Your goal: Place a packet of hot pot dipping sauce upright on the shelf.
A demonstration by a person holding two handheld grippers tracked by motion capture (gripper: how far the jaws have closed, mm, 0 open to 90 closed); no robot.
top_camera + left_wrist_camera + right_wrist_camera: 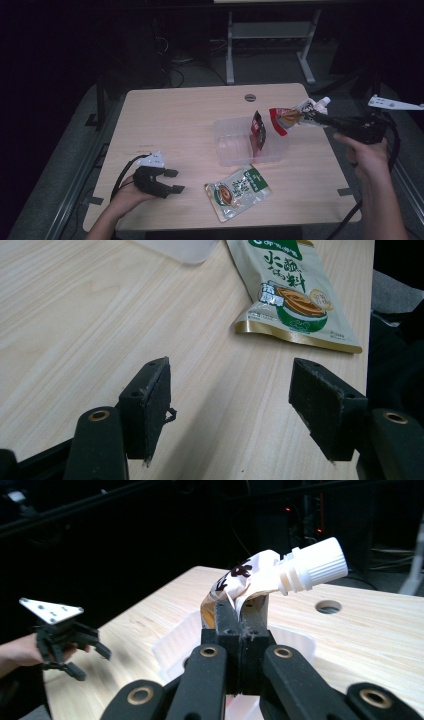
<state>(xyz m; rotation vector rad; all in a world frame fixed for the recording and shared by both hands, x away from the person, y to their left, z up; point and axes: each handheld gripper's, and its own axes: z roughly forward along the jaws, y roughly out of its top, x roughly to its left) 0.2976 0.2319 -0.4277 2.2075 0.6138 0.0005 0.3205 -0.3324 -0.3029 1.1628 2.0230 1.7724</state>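
My right gripper (pixel 312 118) is shut on a spouted pouch (pixel 292 117) with red and white print and a white screw cap (pixel 324 101), and holds it in the air just right of a clear plastic container (pixel 235 150). In the right gripper view the jaws (pixel 241 615) pinch the pouch (pixel 245 577) at its edge, with the cap (pixel 312 562) pointing up and right. A dark red packet (pixel 258 129) stands inside the container. A green and white pouch (pixel 240 191) lies flat near the table's front edge. My left gripper (pixel 172 181) rests open at the front left, with nothing between its fingers (pixel 150 385).
The light wooden table (pixel 170 120) has a round cable hole (pixel 250 97) near its far edge. A white desk frame (pixel 270 45) stands on the dark floor behind. The green pouch (pixel 295 295) lies ahead of the left jaws, near the table's edge.
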